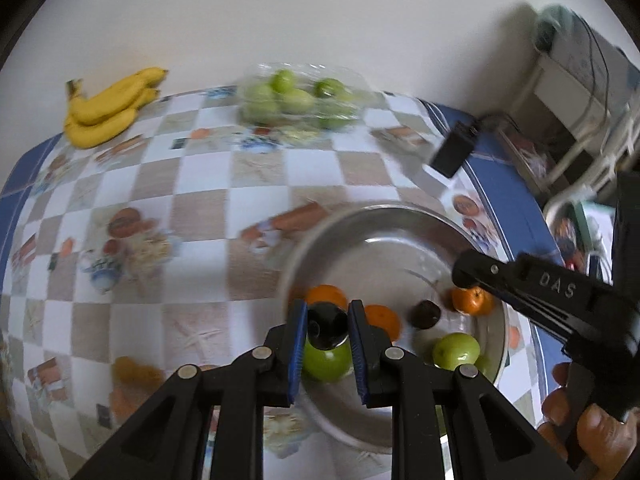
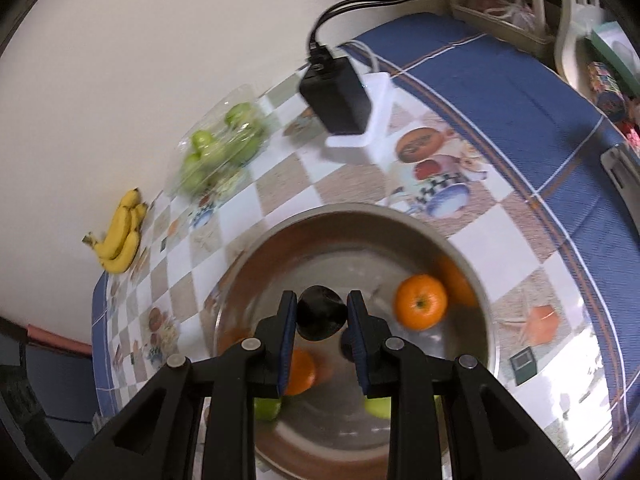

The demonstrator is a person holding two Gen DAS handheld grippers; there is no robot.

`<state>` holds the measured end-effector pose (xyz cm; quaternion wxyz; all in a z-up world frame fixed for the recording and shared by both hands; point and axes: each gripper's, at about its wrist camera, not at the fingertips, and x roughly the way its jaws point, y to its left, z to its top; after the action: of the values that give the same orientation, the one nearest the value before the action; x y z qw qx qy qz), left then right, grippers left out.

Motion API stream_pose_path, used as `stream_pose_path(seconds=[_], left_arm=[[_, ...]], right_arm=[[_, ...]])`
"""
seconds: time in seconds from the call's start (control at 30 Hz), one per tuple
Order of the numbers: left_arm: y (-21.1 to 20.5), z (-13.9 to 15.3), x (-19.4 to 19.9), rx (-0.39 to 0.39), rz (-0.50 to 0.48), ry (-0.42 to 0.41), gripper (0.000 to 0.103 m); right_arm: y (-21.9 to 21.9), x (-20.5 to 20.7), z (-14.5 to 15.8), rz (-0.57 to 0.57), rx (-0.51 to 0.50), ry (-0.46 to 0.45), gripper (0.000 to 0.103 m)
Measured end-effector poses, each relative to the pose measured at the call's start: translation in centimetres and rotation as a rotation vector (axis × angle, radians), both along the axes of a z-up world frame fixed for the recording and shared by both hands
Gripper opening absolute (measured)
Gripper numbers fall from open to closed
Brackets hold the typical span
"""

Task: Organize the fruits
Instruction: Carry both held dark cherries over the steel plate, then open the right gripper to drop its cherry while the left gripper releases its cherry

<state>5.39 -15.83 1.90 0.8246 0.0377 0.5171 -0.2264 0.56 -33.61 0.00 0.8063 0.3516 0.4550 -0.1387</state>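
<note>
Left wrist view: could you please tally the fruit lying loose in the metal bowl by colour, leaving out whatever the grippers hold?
Orange fruit: 3
Green fruit: 2
Dark fruit: 1
Total: 6

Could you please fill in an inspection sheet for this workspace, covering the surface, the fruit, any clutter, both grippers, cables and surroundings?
Surface: table under a checkered tablecloth with a blue border.
Job's things: metal bowl holding oranges and green fruits; bananas and a clear pack of green fruit by the wall.
Clutter: black box on a white block.
Grippers: left gripper shut on a dark fruit; right gripper shut on another dark fruit; both above the bowl.
Cables: black cables run from the black box.
Surroundings: pale wall, cluttered shelving at right.
</note>
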Motion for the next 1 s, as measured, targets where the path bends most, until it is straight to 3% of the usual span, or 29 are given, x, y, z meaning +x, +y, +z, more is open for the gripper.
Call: stream_pose_path(seconds=[0.2,0.5,1.0], left_arm=[[-1.6,-1.1,0.6,0.005,-0.004,-0.028,0.022],[-2.5,-1.2,2.2,-0.001,0.003,-0.136,0.022],[-4.1,-3.9,3.2,0.028,-0.016,-0.139,0.023]], right_arm=[[-0.1,0.2,-0.9,-0.021,0.01,0.012,0.027],[0.1,0.8,-1.4,-0.016,-0.006,0.011,0.027],[-0.4,1.7,-2.7,-0.032,-0.003,0.029,0.027]])
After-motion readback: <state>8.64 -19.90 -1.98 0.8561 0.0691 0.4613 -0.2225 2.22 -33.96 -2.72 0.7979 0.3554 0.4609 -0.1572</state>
